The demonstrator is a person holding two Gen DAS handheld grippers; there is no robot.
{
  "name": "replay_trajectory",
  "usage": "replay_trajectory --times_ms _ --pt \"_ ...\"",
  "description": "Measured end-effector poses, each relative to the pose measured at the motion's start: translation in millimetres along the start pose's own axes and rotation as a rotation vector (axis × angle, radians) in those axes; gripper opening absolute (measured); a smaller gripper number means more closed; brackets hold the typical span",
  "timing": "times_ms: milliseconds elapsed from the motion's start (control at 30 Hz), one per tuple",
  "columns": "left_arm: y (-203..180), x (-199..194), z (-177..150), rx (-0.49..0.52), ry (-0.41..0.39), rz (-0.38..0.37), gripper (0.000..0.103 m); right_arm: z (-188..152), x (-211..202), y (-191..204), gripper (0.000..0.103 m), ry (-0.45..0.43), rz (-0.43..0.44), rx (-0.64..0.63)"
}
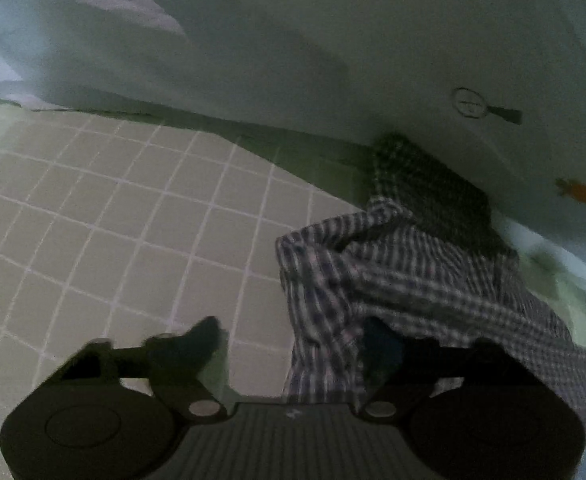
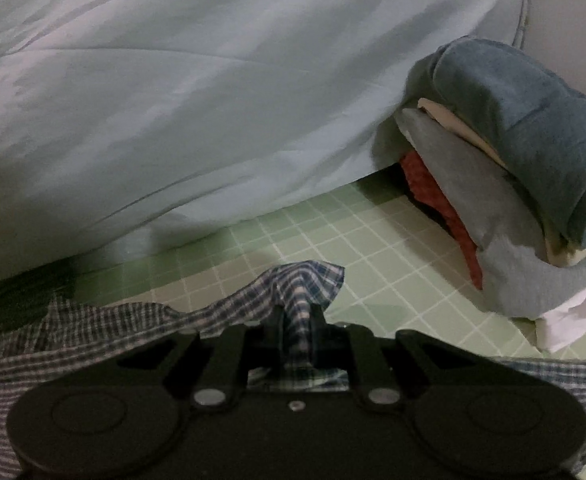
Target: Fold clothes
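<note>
Between right gripper (image 2: 297, 320) jaws, plaid shirt (image 2: 301, 280) is clamped; left gripper (image 1: 293, 340) jaws apart, one half-hidden

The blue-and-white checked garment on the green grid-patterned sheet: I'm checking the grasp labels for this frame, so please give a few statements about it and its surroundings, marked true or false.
1. The right gripper is shut on the blue-and-white checked garment. True.
2. The left gripper is shut on the garment. False: its fingers stand wide apart, and one lies over the cloth.
3. The stack of folded clothes has a blue fleece piece on top. True.
4. The stack sits on the pale blue quilt. False: it rests on the green grid-patterned sheet, beside the quilt.
5. The quilt bears a small orange carrot print. True.
</note>
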State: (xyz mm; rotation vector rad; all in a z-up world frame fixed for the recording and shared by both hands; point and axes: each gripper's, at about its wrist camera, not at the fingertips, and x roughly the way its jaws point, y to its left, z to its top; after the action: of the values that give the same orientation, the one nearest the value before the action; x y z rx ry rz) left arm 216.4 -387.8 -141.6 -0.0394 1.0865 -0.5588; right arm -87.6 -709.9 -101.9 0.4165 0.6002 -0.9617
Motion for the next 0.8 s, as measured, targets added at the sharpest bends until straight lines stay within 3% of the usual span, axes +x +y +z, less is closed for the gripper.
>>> replay_trajectory --times_ms 33,67,133,300,433,500,600,633,667,733,800 --pt "-0.5 4.6 3.3 -0.011 0.010 -0.016 0.053 0.7 0.3 0.4 0.014 -0.001 -0.007 -0.005" --pt "-1.0 9.1 6.6 -0.023 0.020 -0.032 0.032 1.8 -0.5 1.2 0.014 -0.007 -0.009 -0.011" --pt "-4.5 14.0 12.1 -0.024 0.021 -0.052 0.006 4.8 -1.4 3.4 0.014 -0.022 -0.006 -0.022" --pt "-16.7 3.4 26.5 0.036 -0.081 -0.046 0.003 15.5 -10.3 12.4 0.013 -0.099 0.000 -0.047" --pt "-14.0 11.7 35.3 0.043 -0.077 0.005 0.002 18.4 -18.2 29.7 0.013 -0.153 -0.024 -0.151" --pt "-10.6 15.1 34.6 0.027 -0.057 0.016 0.003 13.7 -8.9 34.6 0.012 -0.121 -0.021 -0.173" --pt "-9.7 13.5 32.3 0.030 -0.051 0.040 0.020 5.8 0.4 36.0 0.012 -0.084 -0.044 -0.169" --pt "-11.5 9.5 31.2 0.046 -0.058 0.047 0.039 3.5 -0.6 37.2 0.012 -0.084 -0.045 -0.178" --pt "-12.3 3.9 29.6 0.057 -0.066 0.051 0.065 1.2 -1.8 38.3 0.012 -0.084 -0.045 -0.186" --pt "-10.0 -8.4 26.1 0.053 -0.098 0.052 0.086 -1.6 -8.8 42.4 0.012 -0.095 -0.030 -0.197" --pt "-6.6 -24.3 19.0 0.034 -0.119 0.053 0.087 -2.9 -17.3 44.7 0.012 -0.111 -0.015 -0.202"
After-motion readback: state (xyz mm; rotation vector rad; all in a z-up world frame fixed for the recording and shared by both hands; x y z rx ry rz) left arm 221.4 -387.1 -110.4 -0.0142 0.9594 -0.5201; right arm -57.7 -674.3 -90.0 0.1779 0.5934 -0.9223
